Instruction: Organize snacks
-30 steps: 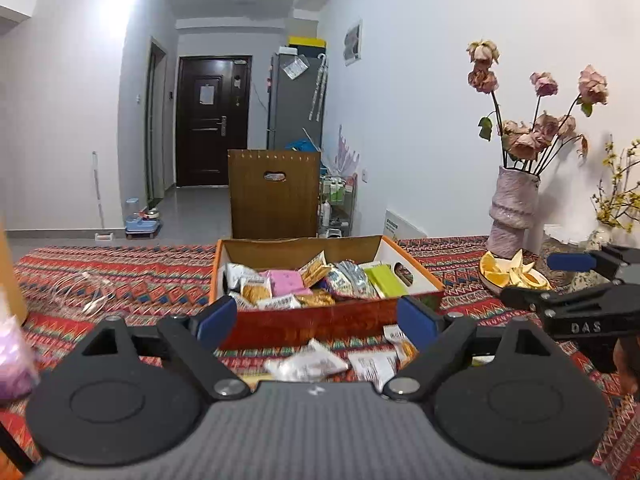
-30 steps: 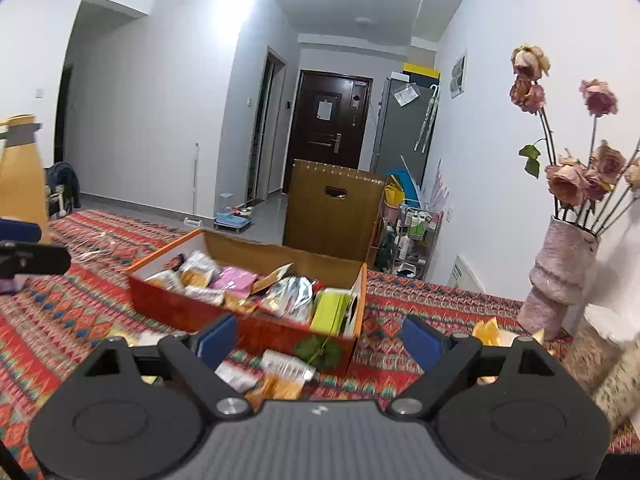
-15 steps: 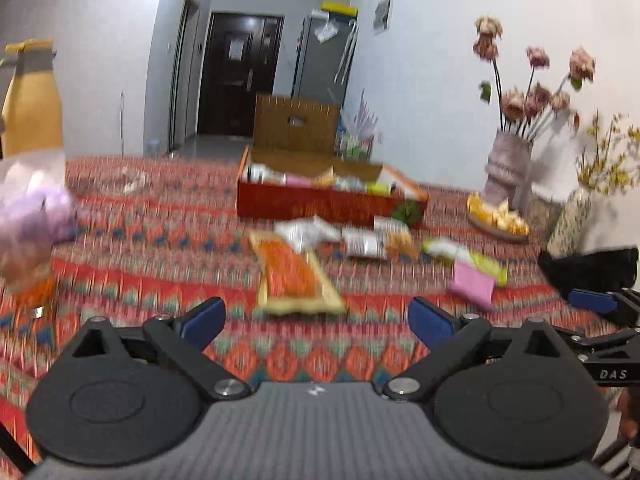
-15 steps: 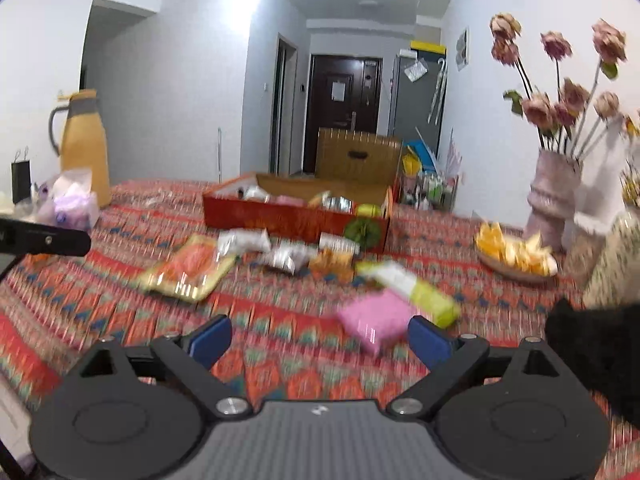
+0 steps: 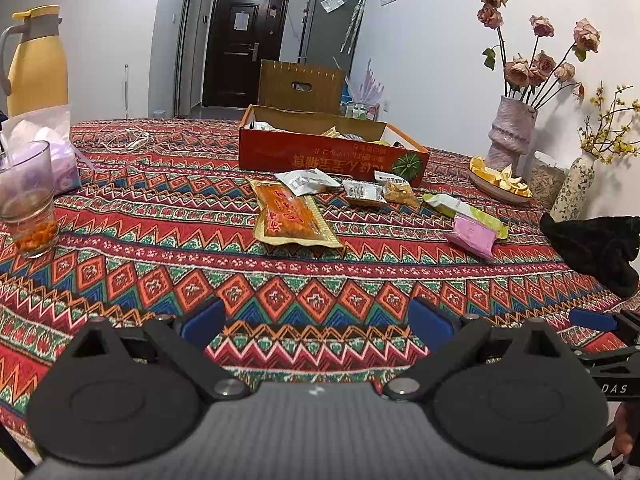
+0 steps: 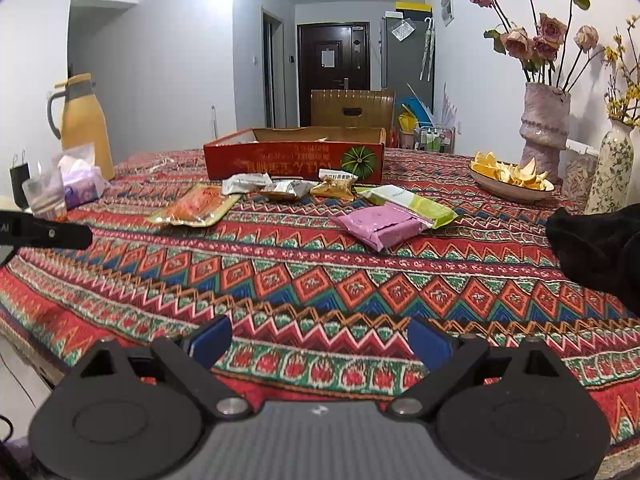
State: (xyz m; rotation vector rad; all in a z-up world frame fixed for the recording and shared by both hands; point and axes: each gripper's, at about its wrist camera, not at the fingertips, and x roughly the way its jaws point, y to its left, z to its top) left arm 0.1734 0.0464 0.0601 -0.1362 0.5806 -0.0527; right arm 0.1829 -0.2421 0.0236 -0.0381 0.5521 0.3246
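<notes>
A: Two grippers, both wide open and empty. The left gripper (image 5: 316, 322) and the right gripper (image 6: 320, 340) hang over bare patterned tablecloth (image 5: 160, 248) near its front edge.

B: Where are the snacks?

A: Loose in a row before the red box (image 5: 332, 158) (which already holds several packets). From left: an orange packet (image 5: 290, 216), a white packet (image 5: 306, 182), a silver packet (image 5: 364, 193), a small golden packet (image 5: 400, 192), then a green packet (image 6: 412, 200) with a pink packet (image 6: 382, 224) lying against its near side.

B: And around them?

A: A glass (image 5: 26, 200) and yellow jug (image 5: 38, 62) stand left; a plate of peel (image 5: 498, 182) and a vase of roses (image 5: 512, 132) stand right.
</notes>
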